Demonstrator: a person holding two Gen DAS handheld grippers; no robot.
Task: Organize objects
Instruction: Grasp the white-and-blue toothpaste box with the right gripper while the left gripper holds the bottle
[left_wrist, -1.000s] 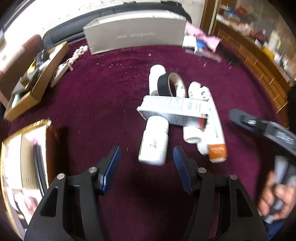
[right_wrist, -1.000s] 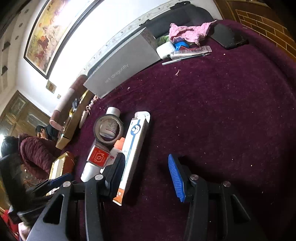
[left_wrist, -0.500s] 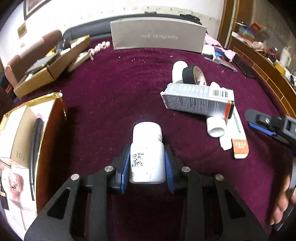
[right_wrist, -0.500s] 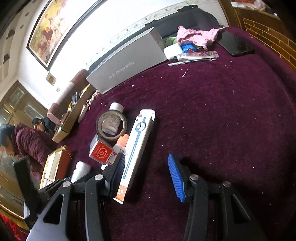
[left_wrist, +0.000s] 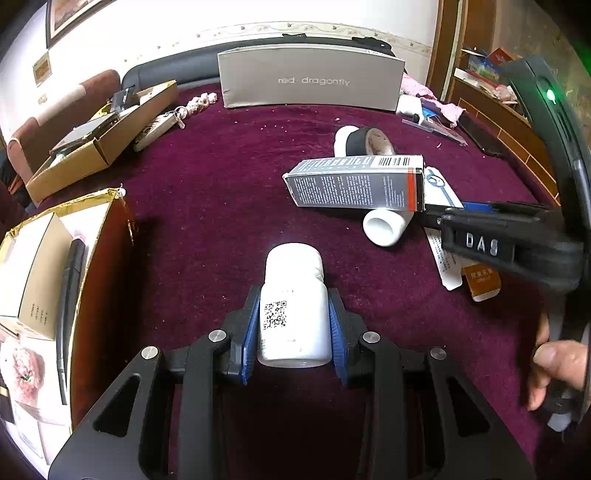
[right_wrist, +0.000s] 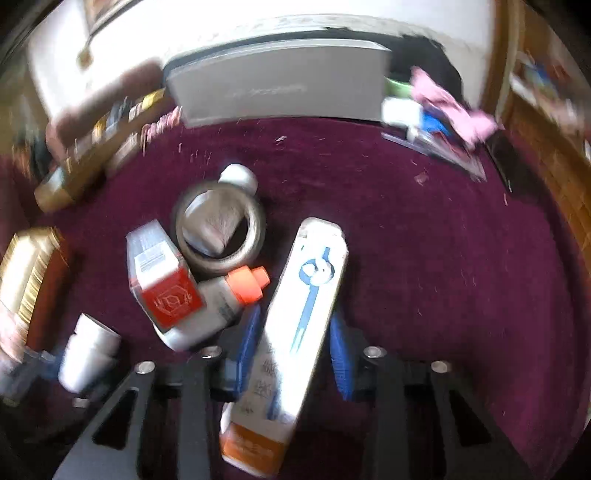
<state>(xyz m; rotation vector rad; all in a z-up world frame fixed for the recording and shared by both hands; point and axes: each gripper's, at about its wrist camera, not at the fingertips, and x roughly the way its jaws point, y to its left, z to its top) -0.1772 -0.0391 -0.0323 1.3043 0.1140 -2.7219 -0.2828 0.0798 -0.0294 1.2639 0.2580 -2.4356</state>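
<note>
My left gripper (left_wrist: 293, 332) is shut on a white pill bottle (left_wrist: 293, 295) with a QR code, cap pointing away, low over the maroon cloth. In the right wrist view, which is blurred, that bottle (right_wrist: 88, 354) shows at the lower left. My right gripper (right_wrist: 295, 332) is closing on a long white box (right_wrist: 306, 295) with a blue drawing and an orange end; the blue pads sit against its two long sides. In the left wrist view the right gripper (left_wrist: 424, 218) reaches in from the right over that long white box (left_wrist: 443, 258).
A grey box with an orange end (left_wrist: 354, 184) lies over an orange-capped white bottle (right_wrist: 221, 302), beside a tape roll (left_wrist: 369, 142). A gold-rimmed open box (left_wrist: 92, 206) stands left, a cardboard box (left_wrist: 99, 147) far left, a grey "red dragonfly" carton (left_wrist: 314, 77) behind. A hand (left_wrist: 557, 365) is at the right.
The left gripper closed on the white bottle and has held still since. The right gripper swung over the long white box, rolled, and its jaws narrowed around it.
</note>
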